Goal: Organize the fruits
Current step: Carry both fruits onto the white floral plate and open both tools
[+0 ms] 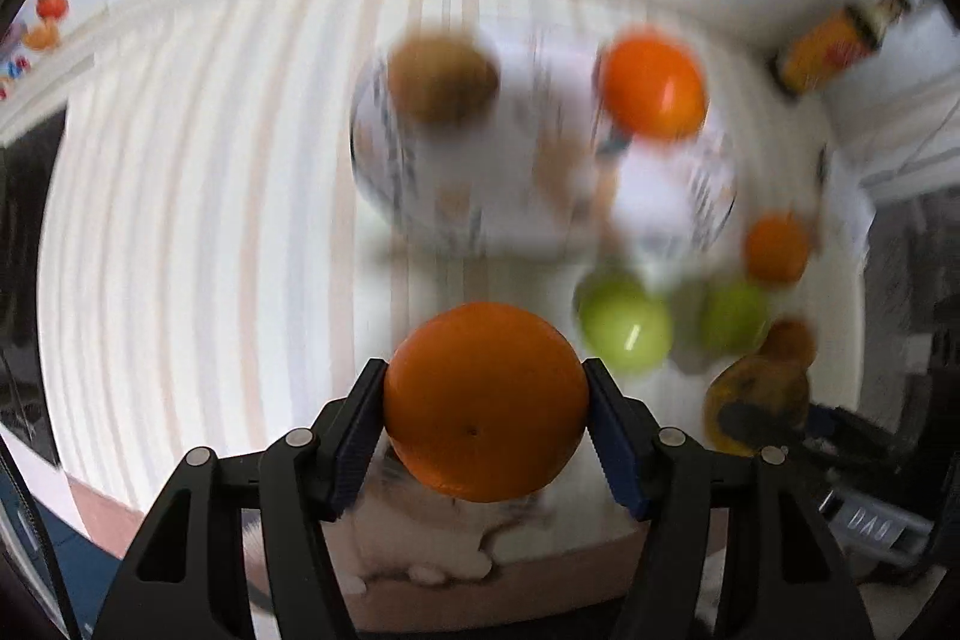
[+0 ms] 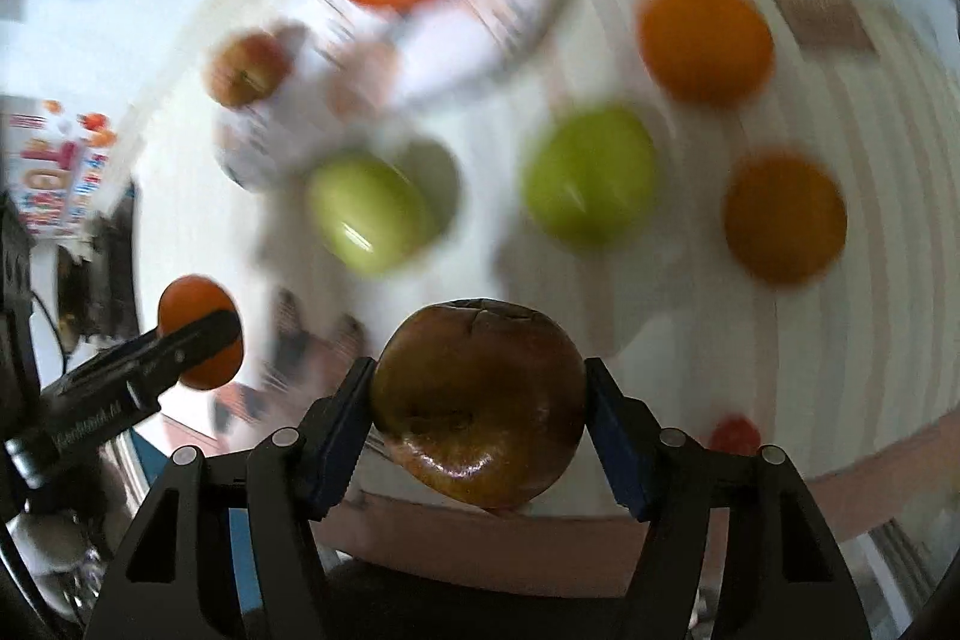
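Left gripper (image 1: pixel 485 403) clamped on smooth round orange (image 1: pixel 485 400), pads pressing both sides. Right gripper (image 2: pixel 479 403) clamped on glossy, brownish, dimpled apple (image 2: pixel 479 400). Striped tablecloth (image 1: pixel 198 196) below, blurred.

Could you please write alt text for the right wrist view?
The right gripper clamps a brownish-red apple above a striped table. Blurred below lie two green apples and two oranges, and a patterned plate holds an orange and a small apple.

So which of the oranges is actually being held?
The orange clamped between the left gripper's pads. The other oranges lie loose on the striped table or on the plate.
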`<state>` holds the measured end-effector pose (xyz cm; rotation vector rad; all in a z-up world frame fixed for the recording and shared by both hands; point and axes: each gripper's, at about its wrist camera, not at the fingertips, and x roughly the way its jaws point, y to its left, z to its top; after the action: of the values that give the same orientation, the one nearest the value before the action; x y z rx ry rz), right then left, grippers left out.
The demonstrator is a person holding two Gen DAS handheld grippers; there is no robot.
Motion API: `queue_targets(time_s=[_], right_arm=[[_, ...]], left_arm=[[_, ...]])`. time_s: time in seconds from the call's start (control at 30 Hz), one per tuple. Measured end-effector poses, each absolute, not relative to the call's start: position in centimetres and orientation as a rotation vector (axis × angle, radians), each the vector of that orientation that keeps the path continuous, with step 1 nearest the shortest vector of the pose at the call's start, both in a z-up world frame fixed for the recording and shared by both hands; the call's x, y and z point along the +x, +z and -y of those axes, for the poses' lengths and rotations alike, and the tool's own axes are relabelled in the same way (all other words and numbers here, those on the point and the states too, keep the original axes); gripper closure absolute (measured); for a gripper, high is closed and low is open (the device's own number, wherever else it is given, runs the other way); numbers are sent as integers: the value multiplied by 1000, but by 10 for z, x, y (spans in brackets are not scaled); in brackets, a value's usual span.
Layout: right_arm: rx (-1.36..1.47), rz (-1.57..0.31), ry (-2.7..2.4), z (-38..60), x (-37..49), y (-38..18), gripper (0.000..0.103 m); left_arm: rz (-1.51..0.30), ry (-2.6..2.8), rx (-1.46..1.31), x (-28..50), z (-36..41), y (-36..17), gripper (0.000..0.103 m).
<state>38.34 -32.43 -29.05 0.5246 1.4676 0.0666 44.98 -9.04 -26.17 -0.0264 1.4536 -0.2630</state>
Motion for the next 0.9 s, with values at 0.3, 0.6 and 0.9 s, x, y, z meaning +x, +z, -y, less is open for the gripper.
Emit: queue_targets(time_s=[0.3, 0.6, 0.9], right_arm=[[311, -1340, 115, 283, 486, -259, 33], [224, -1405, 156, 249, 520, -314, 33], [259, -1420, 147, 248, 527, -338, 29]], left_arm=[[-1518, -253, -220, 526, 92, -281, 42], [-1628, -197, -281, 540, 97, -333, 42], [-1632, -184, -174, 548, 109, -337, 41]])
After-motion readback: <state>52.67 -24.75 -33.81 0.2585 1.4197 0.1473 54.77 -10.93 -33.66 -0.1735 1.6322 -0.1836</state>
